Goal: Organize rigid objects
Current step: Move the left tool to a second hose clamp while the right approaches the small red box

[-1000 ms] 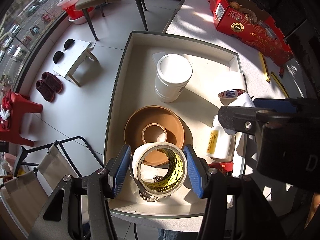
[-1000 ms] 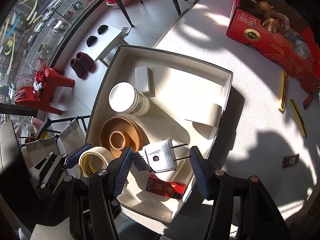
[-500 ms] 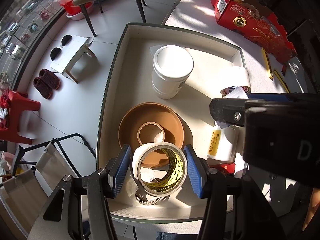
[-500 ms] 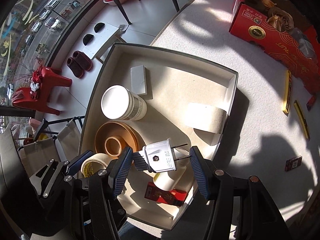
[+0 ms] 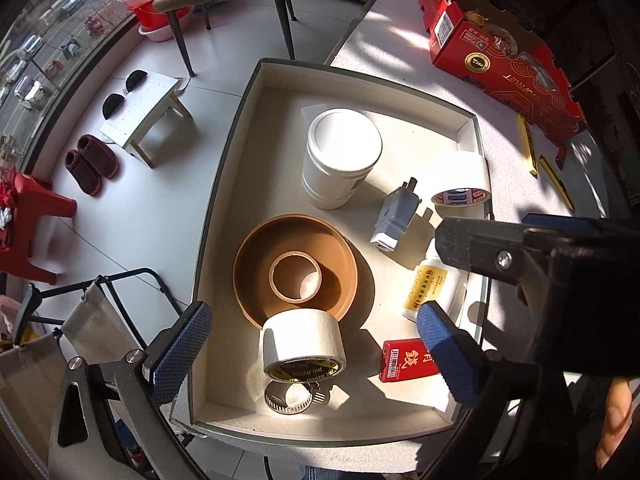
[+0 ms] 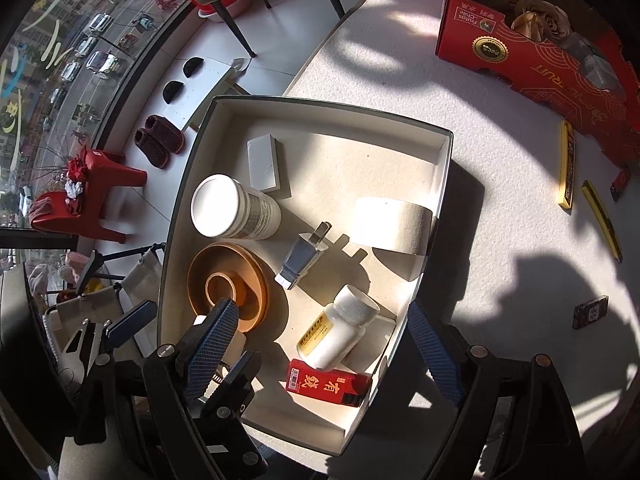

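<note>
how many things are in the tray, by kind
tape rolls: 3, one near the front wall, one small in the brown dish, one at the right wall
brown dish: 1
white canister: 1
plug: 1
pill bottle: 1
red packet: 1
white block: 1
hose clamp: 1
total: 10

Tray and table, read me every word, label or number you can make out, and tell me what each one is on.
"MINGPAI TPAE": rim of the cream tape roll in the tray.
"Frutas Chile": end of the red carton on the table.
Two large Chinese characters: small red box.
Yellow label on the white bottle: too small to read.
Red and white tape roll: print blurred.
White can: text too small.
</note>
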Motion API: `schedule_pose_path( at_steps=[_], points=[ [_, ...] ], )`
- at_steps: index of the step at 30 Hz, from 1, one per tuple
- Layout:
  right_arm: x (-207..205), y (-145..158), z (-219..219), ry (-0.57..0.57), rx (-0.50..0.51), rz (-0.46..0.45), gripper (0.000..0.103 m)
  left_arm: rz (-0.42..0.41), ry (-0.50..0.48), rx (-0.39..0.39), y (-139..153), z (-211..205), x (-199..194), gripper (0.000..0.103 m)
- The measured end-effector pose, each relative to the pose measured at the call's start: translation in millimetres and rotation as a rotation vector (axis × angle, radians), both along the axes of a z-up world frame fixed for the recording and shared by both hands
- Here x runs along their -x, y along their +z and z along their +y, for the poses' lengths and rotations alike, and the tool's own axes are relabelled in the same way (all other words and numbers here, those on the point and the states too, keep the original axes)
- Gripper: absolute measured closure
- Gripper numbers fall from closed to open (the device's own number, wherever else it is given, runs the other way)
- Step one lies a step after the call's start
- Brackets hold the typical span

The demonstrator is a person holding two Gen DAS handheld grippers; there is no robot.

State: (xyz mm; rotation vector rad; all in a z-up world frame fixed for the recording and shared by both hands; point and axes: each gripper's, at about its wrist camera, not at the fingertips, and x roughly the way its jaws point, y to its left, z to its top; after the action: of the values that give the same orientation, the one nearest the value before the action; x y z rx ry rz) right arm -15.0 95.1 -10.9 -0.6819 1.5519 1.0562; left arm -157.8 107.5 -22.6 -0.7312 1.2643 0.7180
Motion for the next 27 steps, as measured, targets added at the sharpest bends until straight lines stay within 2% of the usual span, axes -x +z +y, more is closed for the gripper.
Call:
schedule_pose_path(
  at_steps=[3,8,13,17,20,27],
  points=[
    [-6,5,-12,-0.033,-0.011,0.015,0.000,0.003,-0.007,-0.008,4,-2,-1,0.000],
    [-21,14,-43,-0.094,-0.019,0.020,0.000,0.028,-0.068,0.030,6,-13,-10,0.000],
    [-40,7,-96,-0.206,0.026,0.027,0.000,0.043,-0.205,0.035,13,-40,-29,0.000],
    [-58,-12,-158,-0.346,0.106,0.052,0.000,0.035,-0.316,0.057,19,-65,-49,0.000],
    [-69,-25,-206,-0.442,0.174,0.061,0.000,0.045,-0.407,0.110,17,-85,-67,0.000],
    [-94,-38,-300,-0.693,0.251,0.090,0.000,0.070,-0.637,0.115,14,-148,-115,0.000]
  ],
)
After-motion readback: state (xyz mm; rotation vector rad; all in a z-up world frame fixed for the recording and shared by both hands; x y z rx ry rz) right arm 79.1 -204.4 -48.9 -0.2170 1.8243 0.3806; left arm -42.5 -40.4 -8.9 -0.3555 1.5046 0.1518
